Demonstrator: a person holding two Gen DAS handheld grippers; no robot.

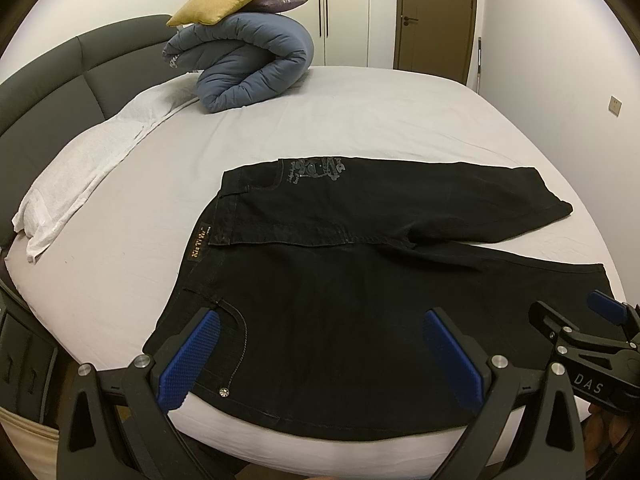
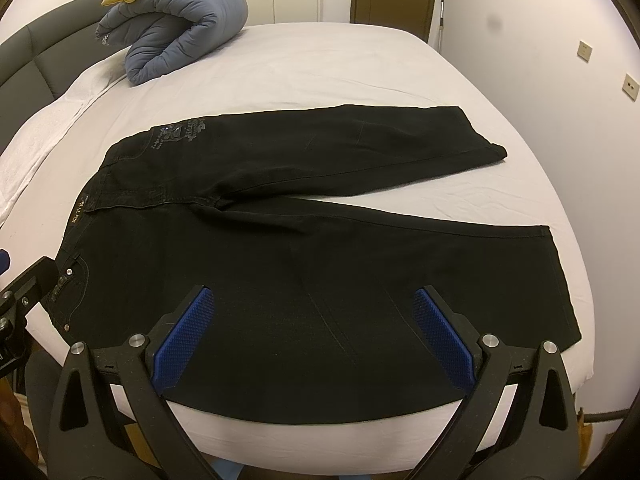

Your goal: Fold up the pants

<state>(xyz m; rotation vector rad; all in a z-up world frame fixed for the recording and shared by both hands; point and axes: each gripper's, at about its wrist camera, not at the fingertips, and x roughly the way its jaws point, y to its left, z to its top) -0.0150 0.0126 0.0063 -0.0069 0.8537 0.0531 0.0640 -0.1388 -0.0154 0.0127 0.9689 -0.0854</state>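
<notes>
Notably, pants [image 2: 320, 280]: black, flat on bed [image 2: 340, 72], near edge draped past the mattress, hidden.
Left gripper [image 1: 320, 354]: spread, holding nothing, above waist.
Right gripper [image 2: 314, 330]: spread, holding nothing, above leg.
Waistband label [image 1: 199, 246]: unreadable.

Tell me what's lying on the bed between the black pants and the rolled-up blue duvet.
Nothing: between the black pants and the blue duvet there is only bare white sheet, as the right wrist view shows.
</notes>
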